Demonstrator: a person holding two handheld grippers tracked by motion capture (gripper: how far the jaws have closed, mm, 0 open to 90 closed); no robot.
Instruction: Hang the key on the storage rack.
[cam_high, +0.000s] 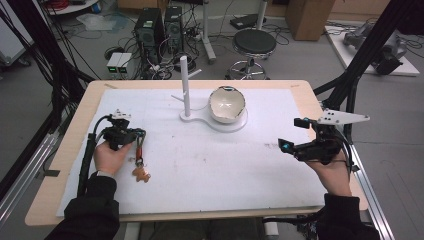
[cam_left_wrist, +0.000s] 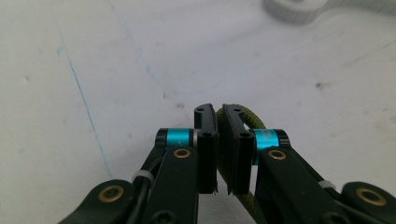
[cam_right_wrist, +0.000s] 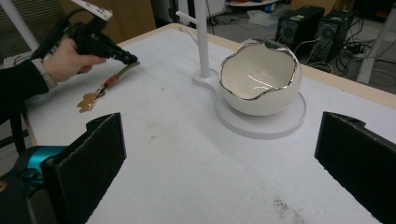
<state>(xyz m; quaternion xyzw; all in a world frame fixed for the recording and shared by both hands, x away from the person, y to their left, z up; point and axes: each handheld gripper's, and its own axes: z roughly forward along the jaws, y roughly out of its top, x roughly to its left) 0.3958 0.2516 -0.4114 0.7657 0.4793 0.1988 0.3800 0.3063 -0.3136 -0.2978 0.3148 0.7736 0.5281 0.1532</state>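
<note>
A keychain (cam_high: 139, 150) with an olive-green cord loop, a reddish clasp and a brown charm (cam_high: 141, 173) lies at the left of the white mat. My left gripper (cam_high: 136, 134) is shut on the cord loop (cam_left_wrist: 254, 120), which bulges out past the right jaw in the left gripper view. The right gripper view shows the same grip from afar, with the cord (cam_right_wrist: 123, 70) trailing down to the charm (cam_right_wrist: 88, 101) on the mat. My right gripper (cam_high: 292, 134) hovers open at the right of the table, its jaws (cam_right_wrist: 224, 123) wide apart and holding nothing.
A white stand (cam_high: 186, 85) with a pole and side pegs rises at the back centre. Beside it a white egg-shaped bowl (cam_high: 227, 104) with a silver rim sits on the stand's round base (cam_right_wrist: 261, 123). Computers, cables and a stool (cam_high: 253, 45) lie beyond the table.
</note>
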